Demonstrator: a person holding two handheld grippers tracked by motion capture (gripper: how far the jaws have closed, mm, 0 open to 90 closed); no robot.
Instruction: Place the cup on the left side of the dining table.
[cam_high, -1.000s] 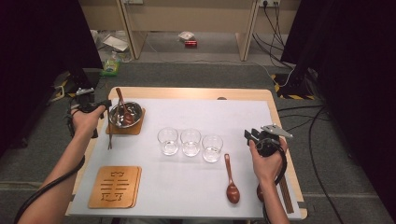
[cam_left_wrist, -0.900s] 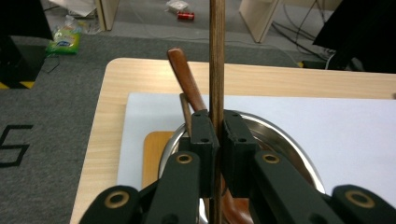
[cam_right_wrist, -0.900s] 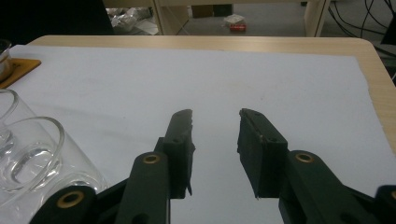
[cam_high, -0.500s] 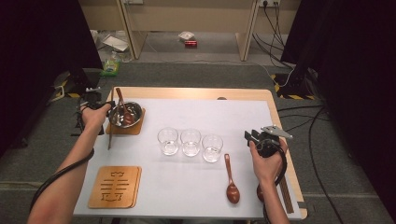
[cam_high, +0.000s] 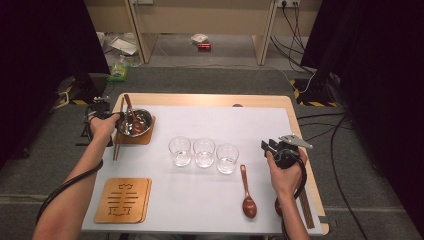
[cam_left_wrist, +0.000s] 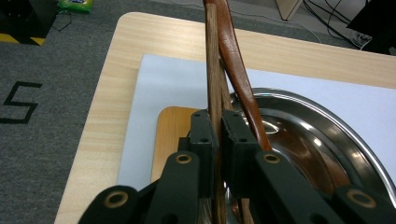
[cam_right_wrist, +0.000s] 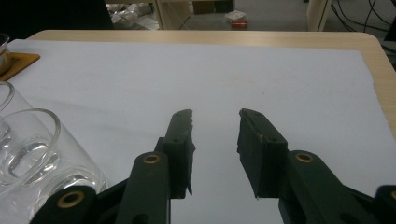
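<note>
Clamping a wooden chopstick (cam_left_wrist: 213, 60) beside the metal bowl (cam_left_wrist: 327, 135) at far left, left gripper (cam_left_wrist: 218, 133) grips tight; right gripper (cam_right_wrist: 215, 123) hangs released over the counter (cam_right_wrist: 289, 79).

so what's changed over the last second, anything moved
The left tool came in from the table's left edge and down to the metal bowl on its coaster, and now clamps a wooden chopstick beside the brown spoon resting in the bowl. The right tool kept its place, open and empty. Glasses, the other spoon and the empty coaster stayed put.
</note>
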